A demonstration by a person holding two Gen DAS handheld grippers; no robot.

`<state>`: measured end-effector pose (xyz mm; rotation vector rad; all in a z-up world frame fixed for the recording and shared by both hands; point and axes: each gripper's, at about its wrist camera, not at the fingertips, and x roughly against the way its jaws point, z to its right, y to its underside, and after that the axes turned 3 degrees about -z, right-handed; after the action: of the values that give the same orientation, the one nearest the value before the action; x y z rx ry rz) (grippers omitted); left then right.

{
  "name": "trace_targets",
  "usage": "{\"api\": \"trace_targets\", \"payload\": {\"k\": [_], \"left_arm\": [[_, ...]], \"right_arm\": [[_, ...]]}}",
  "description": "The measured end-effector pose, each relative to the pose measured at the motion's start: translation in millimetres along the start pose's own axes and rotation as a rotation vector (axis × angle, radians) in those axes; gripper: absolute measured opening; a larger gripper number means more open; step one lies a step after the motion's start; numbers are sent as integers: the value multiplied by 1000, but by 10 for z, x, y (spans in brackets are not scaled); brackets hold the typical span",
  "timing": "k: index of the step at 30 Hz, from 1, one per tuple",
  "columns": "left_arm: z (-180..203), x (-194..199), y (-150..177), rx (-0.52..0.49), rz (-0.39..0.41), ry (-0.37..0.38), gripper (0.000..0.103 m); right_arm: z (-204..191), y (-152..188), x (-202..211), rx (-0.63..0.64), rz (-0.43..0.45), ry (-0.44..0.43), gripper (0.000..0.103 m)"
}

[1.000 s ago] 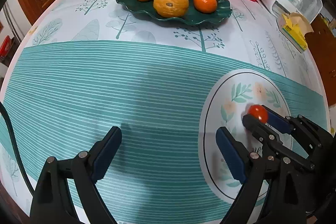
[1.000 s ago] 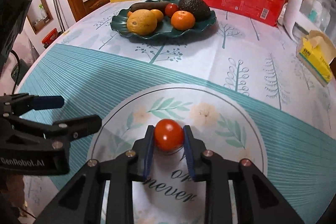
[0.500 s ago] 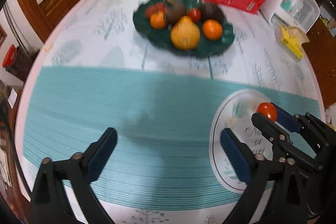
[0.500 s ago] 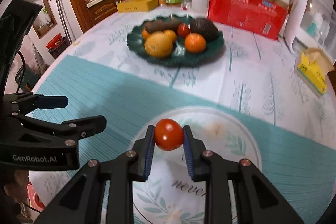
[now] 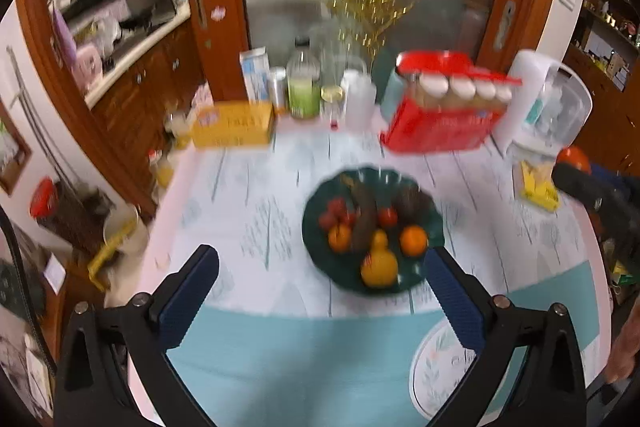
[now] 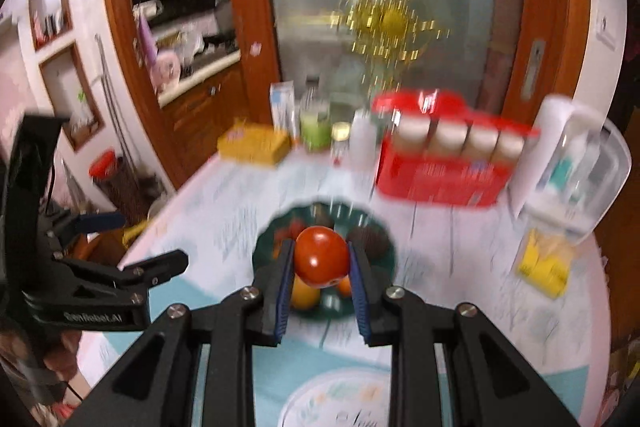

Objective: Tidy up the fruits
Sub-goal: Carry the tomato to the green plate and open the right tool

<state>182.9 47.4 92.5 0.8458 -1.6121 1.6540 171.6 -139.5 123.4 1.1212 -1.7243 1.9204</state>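
My right gripper (image 6: 321,263) is shut on a red tomato (image 6: 321,259) and holds it high above the table, in line with the dark green fruit plate (image 6: 384,267). The tomato (image 5: 573,157) also shows at the right edge of the left wrist view. The green plate (image 5: 312,227) holds oranges, small tomatoes, an avocado and a yellow fruit. My left gripper (image 5: 320,283) is open and empty, raised above the table near that plate. A white floral plate (image 5: 436,371) lies below at the near right and also shows in the right wrist view (image 6: 316,399).
At the table's far edge stand a red box of jars (image 5: 440,115), a yellow box (image 5: 234,125), bottles (image 5: 304,87) and a white appliance (image 5: 552,107). A yellow tissue pack (image 5: 536,183) lies at the right. Both views are motion-blurred.
Both grippers have risen high above the table and tilted up. The right gripper has lifted the tomato off the white floral plate toward the green plate. The left stays open.
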Motion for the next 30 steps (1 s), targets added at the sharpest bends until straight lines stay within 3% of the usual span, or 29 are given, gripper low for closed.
{"api": "trace_targets", "payload": {"k": [4,8,19,30], "left_arm": [[10,-67,-297,-30,26,-8,102],[30,-448,-423,-52,-34,6,102],[83,-1737,-340,-117,-204,42,102],[76,-2528,-198,-98,-281,80,102]], "right_arm": [[81,-356,-91,-24,1,27,26],[191,-401,-509,-85,-84,15,26],[274,214,-1901,-222,-312,6,26],[361,535,-2504,-274,-394,25,27]]}}
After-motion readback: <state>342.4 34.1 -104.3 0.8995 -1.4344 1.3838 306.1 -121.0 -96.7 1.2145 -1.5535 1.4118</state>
